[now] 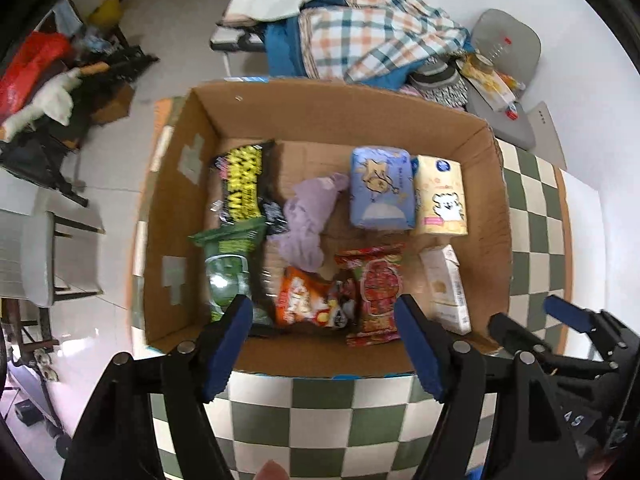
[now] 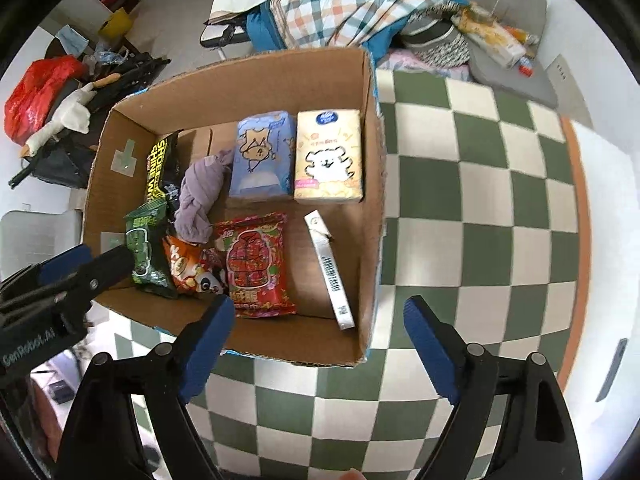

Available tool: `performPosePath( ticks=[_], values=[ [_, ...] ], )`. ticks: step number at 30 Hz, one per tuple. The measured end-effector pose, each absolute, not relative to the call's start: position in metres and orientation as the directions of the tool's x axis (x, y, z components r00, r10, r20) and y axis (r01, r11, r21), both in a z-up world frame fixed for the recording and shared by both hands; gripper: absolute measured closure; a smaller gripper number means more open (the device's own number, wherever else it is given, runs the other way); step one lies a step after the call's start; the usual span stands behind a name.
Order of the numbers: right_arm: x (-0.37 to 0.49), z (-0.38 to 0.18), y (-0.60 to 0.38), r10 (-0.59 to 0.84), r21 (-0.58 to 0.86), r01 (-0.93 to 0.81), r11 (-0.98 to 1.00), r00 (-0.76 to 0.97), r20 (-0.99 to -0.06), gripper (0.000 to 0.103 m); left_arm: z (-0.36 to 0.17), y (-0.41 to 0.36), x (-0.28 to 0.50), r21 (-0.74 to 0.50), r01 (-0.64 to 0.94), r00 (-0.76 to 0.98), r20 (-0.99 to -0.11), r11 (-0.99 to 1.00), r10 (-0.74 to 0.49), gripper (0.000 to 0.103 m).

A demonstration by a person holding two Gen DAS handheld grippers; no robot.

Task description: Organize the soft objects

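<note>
A cardboard box [image 1: 320,120] [image 2: 368,128] stands on the green-and-white checkered table [image 2: 480,200]. Inside lie a crumpled purple cloth [image 1: 308,216] [image 2: 202,196], a blue tissue pack [image 1: 382,188] [image 2: 262,156], a yellow tissue pack [image 1: 440,196] [image 2: 328,156], a red snack bag [image 1: 378,288] [image 2: 256,264], an orange snack bag [image 1: 308,300] [image 2: 184,268], a green packet [image 1: 232,264] [image 2: 146,248], a black-and-yellow packet [image 1: 244,184] [image 2: 160,164] and a white carton [image 1: 446,288] [image 2: 330,268]. My left gripper [image 1: 324,340] is open and empty above the box's near edge. My right gripper [image 2: 320,344] is open and empty over the box's near right corner.
Beyond the table lie a plaid blanket pile [image 1: 372,28] [image 2: 340,0], a grey chair with clutter [image 1: 504,60] [image 2: 508,32], a red bag [image 1: 28,68] [image 2: 36,84] and a plush goose [image 2: 68,116]. A white sheet [image 2: 608,220] lies past the table's right edge.
</note>
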State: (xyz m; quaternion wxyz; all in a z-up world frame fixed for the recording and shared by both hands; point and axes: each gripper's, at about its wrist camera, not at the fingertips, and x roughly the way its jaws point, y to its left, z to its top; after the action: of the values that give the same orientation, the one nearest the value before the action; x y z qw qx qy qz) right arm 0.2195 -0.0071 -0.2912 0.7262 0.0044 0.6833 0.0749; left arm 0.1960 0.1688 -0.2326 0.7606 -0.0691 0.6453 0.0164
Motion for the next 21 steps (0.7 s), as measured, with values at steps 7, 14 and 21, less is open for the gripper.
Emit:
performPosePath(
  ticks=[7, 14, 21],
  values=[
    [0.207, -0.278, -0.003, 0.068, 0.055, -0.108, 0.993, 0.112, -0.991, 0.005, -0.23, 0.175, 0.187, -0.026, -0.122, 0.195, -0.981, 0.992, -0.002, 0.005],
    [0.199, -0.27, -0.003, 0.037, 0.024, -0.085, 0.996, 0.155, -0.987, 0.005, -0.225, 0.175, 0.181, 0.014, -0.123, 0.225, -0.973, 0.992, 0.042, 0.001],
    [0.196, -0.262, -0.012, 0.042, 0.034, -0.052, 0.998, 0.164, -0.986, 0.005, -0.202, 0.17, 0.172, 0.038, -0.123, 0.281, -0.957, 0.992, 0.072, 0.001]
  ],
)
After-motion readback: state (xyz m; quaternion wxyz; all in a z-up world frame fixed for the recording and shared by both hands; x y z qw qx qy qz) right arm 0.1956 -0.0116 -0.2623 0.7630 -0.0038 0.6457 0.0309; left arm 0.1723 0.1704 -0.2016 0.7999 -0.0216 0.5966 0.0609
